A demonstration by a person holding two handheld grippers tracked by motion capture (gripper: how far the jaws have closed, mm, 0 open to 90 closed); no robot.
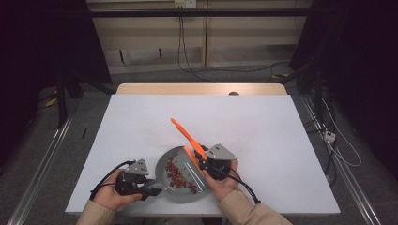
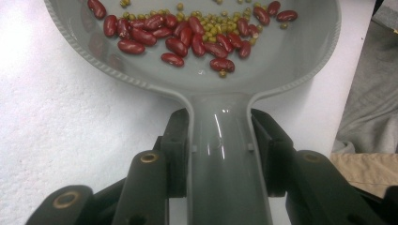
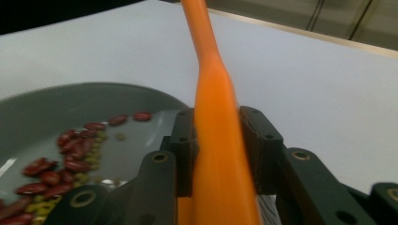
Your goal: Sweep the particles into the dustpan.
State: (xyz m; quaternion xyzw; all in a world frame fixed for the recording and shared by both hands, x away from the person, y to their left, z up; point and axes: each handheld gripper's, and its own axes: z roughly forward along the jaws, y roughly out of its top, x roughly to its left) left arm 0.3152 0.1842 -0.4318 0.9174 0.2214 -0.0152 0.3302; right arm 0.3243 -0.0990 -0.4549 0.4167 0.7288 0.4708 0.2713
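High view is showing the left gripper (image 1: 149, 186) clamping the grey dustpan (image 1: 180, 176) steady while the right gripper (image 1: 202, 161), grasping the orange brush (image 1: 188, 137), should be sweeping beans (image 1: 178, 174) gently toward six o'clock.

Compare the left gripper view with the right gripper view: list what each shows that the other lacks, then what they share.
Left gripper view alone: the left tool shut on the grey dustpan's handle, and a tan sleeve at the right edge.

Right gripper view alone: the right tool shut on the orange brush handle, which runs up out of frame, and the table's wooden far edge.

Both: the grey dustpan, the red beans and small green beans in it, and the white table top.
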